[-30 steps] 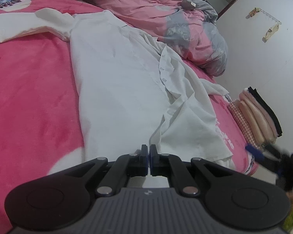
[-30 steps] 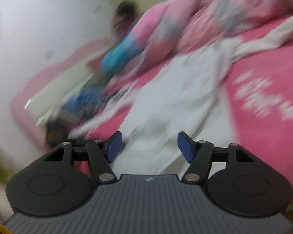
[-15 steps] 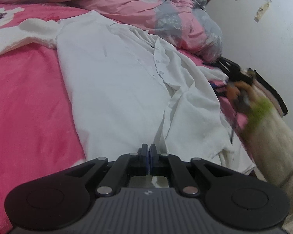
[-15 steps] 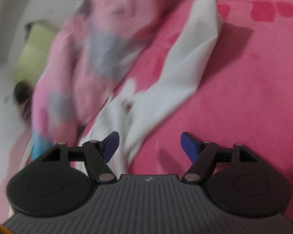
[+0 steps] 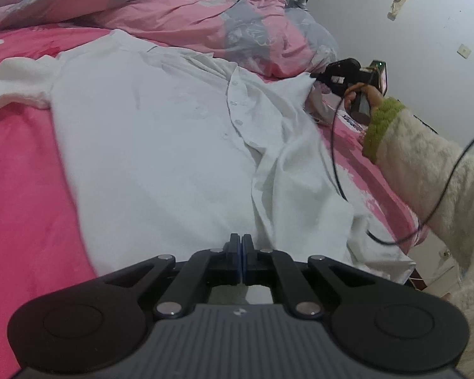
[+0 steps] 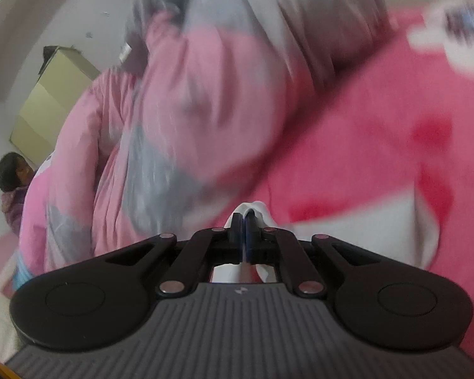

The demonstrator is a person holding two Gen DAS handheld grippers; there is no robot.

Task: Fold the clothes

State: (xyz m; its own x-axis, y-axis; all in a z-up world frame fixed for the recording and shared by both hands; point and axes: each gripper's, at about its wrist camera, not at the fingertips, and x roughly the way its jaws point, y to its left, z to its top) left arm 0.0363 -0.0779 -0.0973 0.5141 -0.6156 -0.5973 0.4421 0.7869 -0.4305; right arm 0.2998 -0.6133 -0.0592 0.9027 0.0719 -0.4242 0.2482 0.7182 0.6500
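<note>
While both tools grip the white shirt (image 5: 161, 158), the fold will go best if the cloth is kept taut between them and carried over in one even sweep. The left tool (image 5: 241, 260) is pressed fully together at the hem, at 6 o'clock in its view; cloth shows beneath it, so it likely pinches the hem. The right tool (image 6: 244, 237) is likewise closed, with white cloth bunched between its tips; in the left view it sits at 2 o'clock, at the shirt's far right shoulder. The shirt lies open and spread, button placket rumpled, on a pink bed (image 5: 19, 173). A pink-and-grey quilt (image 5: 186, 9) is heaped at 12 o'clock, against a white wall (image 5: 426, 31).
</note>
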